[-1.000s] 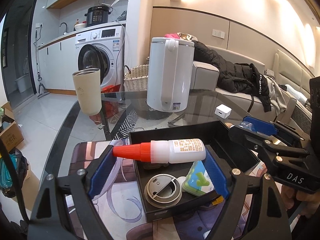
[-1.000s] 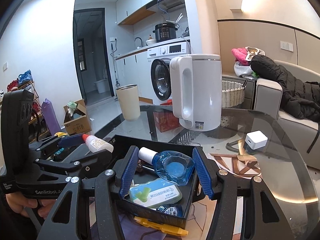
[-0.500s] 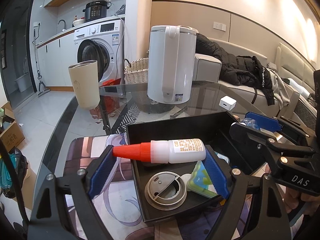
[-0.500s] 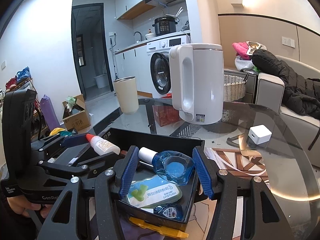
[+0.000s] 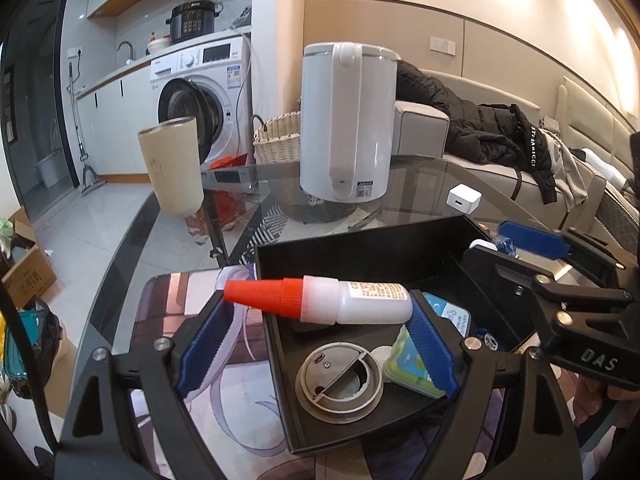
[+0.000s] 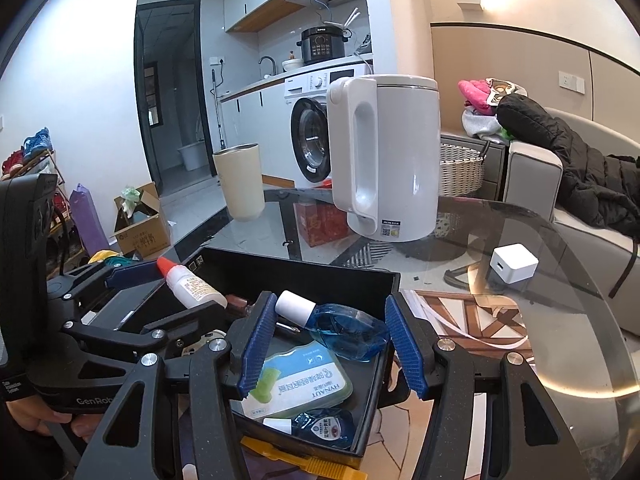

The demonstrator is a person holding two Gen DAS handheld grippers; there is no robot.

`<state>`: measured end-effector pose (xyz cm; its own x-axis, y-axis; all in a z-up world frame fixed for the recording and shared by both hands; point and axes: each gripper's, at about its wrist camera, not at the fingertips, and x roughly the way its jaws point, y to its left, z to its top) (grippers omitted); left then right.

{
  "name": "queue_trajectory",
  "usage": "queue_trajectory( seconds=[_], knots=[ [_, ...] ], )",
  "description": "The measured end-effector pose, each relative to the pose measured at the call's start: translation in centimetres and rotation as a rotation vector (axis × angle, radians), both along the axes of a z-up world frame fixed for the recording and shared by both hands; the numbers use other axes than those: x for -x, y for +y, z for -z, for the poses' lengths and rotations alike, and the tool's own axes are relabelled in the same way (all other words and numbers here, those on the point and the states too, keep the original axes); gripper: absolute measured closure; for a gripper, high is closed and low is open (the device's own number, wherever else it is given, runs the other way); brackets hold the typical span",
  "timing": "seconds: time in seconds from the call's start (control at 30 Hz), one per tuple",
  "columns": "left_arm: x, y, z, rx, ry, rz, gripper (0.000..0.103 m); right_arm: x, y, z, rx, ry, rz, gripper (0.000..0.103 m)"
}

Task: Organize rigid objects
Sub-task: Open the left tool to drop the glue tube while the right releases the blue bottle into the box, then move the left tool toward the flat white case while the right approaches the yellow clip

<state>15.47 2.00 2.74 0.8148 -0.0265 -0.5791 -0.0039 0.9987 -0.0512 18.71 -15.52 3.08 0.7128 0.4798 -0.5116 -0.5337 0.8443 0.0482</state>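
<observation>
My left gripper [image 5: 320, 322] is shut on a white glue bottle with an orange cap [image 5: 320, 303], held crosswise over the left part of a black tray [image 5: 360, 256]. The bottle also shows in the right wrist view [image 6: 188, 284]. My right gripper [image 6: 328, 340] is shut on a clear blue bottle with a white cap [image 6: 340, 328], held over the tray [image 6: 304, 270]. In the tray lie a round metal lid [image 5: 340, 376], a green-and-white packet [image 6: 296, 380] and a small dark blue bottle [image 6: 320, 426].
A white electric kettle [image 6: 388, 160], a beige tumbler [image 6: 240, 182] and a small white charger cube [image 6: 514, 264] stand on the glass table beyond the tray. A yellow clip [image 6: 304, 460] lies at the tray's near edge. A patterned mat [image 5: 192, 320] lies under the tray.
Both grippers have tilted and lowered a little over the tray, still holding their bottles. The glue bottle now slants slightly in the left gripper.
</observation>
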Motion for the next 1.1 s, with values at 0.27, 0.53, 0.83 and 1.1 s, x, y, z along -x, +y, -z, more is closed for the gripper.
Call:
queue_trajectory(
  seconds=[0.27,0.53,0.83,1.1],
  knots=[
    [0.4,0.4,-0.1,0.080,0.025,-0.020,0.000,0.6,-1.8,-0.5,-0.012,-0.042,0.058,0.003],
    [2.4,0.3,-0.2,0.092,0.072,-0.036,0.000,1.4,-4.0,-0.3,-0.012,0.024,0.096,0.001],
    [5.0,0.3,-0.6,0.077,0.069,-0.059,0.000,2.9,-4.5,0.5,0.021,0.098,0.083,0.001],
    [7.1,-1.3,-0.1,0.060,0.101,-0.010,0.000,4.6,-5.2,0.9,0.051,0.122,0.084,0.001]
  ],
)
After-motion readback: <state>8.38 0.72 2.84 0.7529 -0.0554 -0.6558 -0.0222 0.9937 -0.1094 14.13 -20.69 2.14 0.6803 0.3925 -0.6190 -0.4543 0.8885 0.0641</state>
